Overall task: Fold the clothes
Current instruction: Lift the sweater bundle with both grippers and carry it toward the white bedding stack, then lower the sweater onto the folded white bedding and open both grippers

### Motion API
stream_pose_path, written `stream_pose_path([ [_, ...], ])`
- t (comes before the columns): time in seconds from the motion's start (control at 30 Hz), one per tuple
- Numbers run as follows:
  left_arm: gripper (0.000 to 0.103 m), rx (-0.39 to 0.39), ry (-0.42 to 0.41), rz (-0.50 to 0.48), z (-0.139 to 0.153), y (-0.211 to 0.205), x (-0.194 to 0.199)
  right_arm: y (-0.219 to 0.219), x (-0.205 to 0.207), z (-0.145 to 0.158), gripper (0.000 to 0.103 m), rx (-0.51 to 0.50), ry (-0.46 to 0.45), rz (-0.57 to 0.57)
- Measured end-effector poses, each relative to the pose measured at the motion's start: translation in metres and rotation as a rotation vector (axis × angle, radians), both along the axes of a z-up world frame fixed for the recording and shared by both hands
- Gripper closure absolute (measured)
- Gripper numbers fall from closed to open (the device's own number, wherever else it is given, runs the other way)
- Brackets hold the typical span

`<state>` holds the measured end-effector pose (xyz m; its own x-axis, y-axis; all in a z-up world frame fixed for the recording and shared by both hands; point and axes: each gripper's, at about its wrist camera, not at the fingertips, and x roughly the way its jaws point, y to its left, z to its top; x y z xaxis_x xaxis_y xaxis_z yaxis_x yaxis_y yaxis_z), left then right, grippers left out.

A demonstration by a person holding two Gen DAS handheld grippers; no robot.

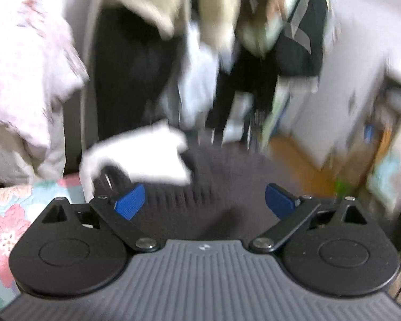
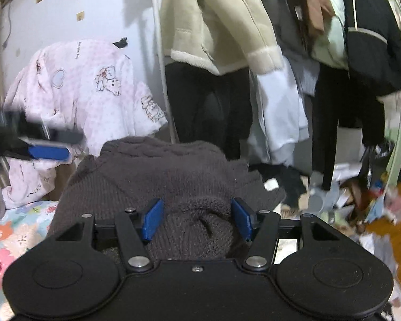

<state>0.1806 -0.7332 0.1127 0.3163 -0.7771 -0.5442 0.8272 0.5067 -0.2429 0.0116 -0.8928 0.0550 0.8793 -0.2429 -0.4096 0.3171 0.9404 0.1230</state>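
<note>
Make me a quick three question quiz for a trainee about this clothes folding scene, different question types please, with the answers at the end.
1. True or false: the left gripper is open with nothing between its pads.
2. Multiple choice: the dark brown knit sweater lies on A) a bare wooden floor, B) a floral bedsheet, C) a glass desk.
3. Fill in: a bunched roll of the sweater sits between the blue pads of the ____ gripper.

Key
1. True. Its blurred wrist view shows the pads spread wide above the knit.
2. B.
3. Right. Whether the pads actually pinch the roll cannot be told.
</note>
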Motion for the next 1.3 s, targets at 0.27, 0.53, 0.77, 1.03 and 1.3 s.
stream_pose_path([
  [0.27,0.000,0.022,0.047,-0.010,-0.060,-0.018,-0.004,-0.038,-0.019,-0.044,0.025,0.258,0.018,0.021],
  [0.53,0.000,0.014,0.081,0.028,-0.060,-0.020,0.001,-0.025,-0.020,-0.057,0.022,0.257,-0.032,-0.047],
  [0.77,0.000,0.009,-0.132,0.035,-0.011,-0.009,-0.032,0.011,-0.043,0.004,0.018,0.094,-0.091,-0.078],
  [1.03,0.000,-0.070,-0.583,0.286,0.002,0.018,-0.089,0.065,-0.043,0.021,0.017,-0.156,-0.042,-0.044],
  [1.3,0.000,-0.009,-0.377,0.253,0.009,0.049,-0.083,0.089,-0.060,0.024,0.017,-0.029,-0.011,0.019],
])
